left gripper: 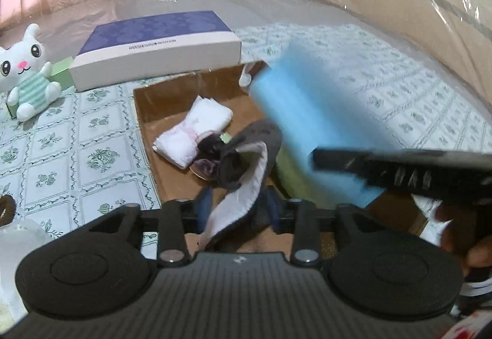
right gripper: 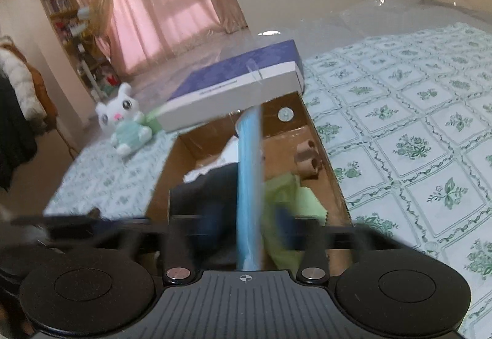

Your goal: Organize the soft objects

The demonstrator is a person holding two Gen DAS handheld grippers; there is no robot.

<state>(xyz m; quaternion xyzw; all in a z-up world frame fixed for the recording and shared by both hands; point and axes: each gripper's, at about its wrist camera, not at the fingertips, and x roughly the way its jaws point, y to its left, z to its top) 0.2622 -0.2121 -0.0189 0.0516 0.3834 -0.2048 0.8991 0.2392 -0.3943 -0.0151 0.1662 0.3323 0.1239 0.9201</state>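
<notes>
Holding a limp grey cloth with a pale lining (left gripper: 243, 173), our left gripper (left gripper: 238, 206) has its blue-padded fingers (left gripper: 205, 205) closed on the fabric, which drapes forward into the shallow brown cardboard box (left gripper: 147, 105). Our right gripper (right gripper: 246, 225) is clamped on a flat light-blue sponge sheet (right gripper: 249, 185), seen edge-on and motion-blurred in the right wrist view; in the left wrist view the same sheet (left gripper: 295, 111) hangs over the box's right side. Inside the box we list: a folded white cloth (left gripper: 193, 129) toward the far left, a yellow-green cloth (right gripper: 289, 194) near the right wall, and a small brown item (right gripper: 307, 159) whose nature we cannot tell. Just behind the box sits a flat purple-and-white carton (left gripper: 153, 43). Left of that, a white plush bunny in a green striped shirt (left gripper: 27, 77) sits on the green-floral bedspread (left gripper: 77, 154), which is under clear plastic sheeting (left gripper: 399, 0).
</notes>
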